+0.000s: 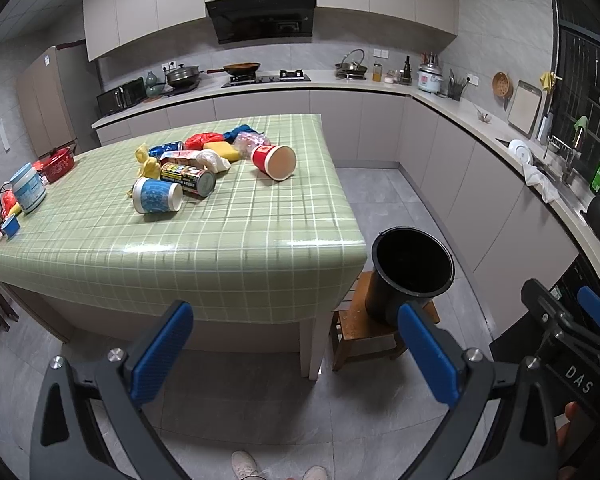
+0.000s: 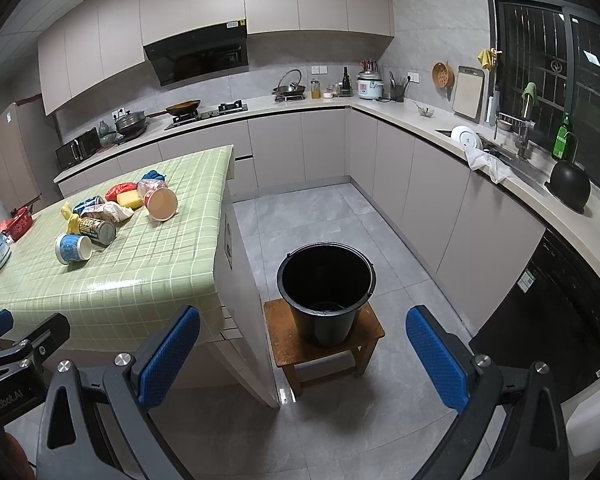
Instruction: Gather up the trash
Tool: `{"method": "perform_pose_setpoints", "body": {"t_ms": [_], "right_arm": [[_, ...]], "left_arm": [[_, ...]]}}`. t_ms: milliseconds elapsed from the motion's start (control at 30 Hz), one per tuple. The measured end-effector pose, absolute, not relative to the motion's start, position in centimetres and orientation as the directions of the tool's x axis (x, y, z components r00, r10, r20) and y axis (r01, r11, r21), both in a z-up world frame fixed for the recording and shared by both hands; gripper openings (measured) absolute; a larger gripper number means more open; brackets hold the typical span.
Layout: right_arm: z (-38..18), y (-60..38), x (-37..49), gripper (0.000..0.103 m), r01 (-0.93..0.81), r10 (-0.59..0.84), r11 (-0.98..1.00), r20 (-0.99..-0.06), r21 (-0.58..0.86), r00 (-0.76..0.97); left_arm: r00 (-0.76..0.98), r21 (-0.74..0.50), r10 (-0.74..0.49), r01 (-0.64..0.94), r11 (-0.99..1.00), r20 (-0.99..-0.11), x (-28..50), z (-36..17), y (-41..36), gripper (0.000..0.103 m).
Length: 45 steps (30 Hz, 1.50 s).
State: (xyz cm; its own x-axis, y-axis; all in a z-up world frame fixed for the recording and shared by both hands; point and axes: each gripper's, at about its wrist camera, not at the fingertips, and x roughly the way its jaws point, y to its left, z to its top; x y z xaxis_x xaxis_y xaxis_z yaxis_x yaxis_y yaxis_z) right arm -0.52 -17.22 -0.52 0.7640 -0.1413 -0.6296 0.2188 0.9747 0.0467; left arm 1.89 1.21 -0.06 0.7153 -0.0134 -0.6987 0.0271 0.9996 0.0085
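Where the left wrist view looks across the kitchen, the left gripper (image 1: 296,350) is seen with its blue pads spread wide apart and nothing held between them, raised above the grey floor short of the table (image 1: 236,248). A green checked cloth covers the table, and the trash is clustered on its far half: a blue-and-white cup (image 1: 156,196) lying on its side, a printed can (image 1: 188,178) just behind it, a red paper cup (image 1: 274,161) tipped over with its base toward the camera, a yellow sponge (image 1: 221,150), a crumpled white wrapper (image 1: 214,160) and red and blue bags behind these. A black bucket (image 1: 410,268) is seen on a wooden stool (image 1: 360,330) just beside the table's right corner. The right gripper (image 1: 572,320) shows at the right edge, with only one blue pad visible.

From the right wrist view, the right gripper (image 2: 303,350) is likewise held with its fingers apart and empty, facing the bucket (image 2: 326,292), whose dark inside is seen from above. The stool (image 2: 324,346) stands beside the table (image 2: 112,280), on which the cup (image 2: 73,248), can (image 2: 98,231) and red cup (image 2: 162,202) are seen.
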Motion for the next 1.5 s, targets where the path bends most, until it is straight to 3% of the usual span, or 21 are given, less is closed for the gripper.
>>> {"method": "perform_pose_setpoints", "body": {"t_ms": [1500], "right_arm": [[-0.9, -13.7, 2.2, 0.103, 0.156, -0.076, 0.985, -0.636, 0.07, 0.768]], "left_arm": [[0.706, 0.012, 0.051, -0.06, 0.998, -0.707, 3.5, -0.2, 6.2, 0.103]]}}
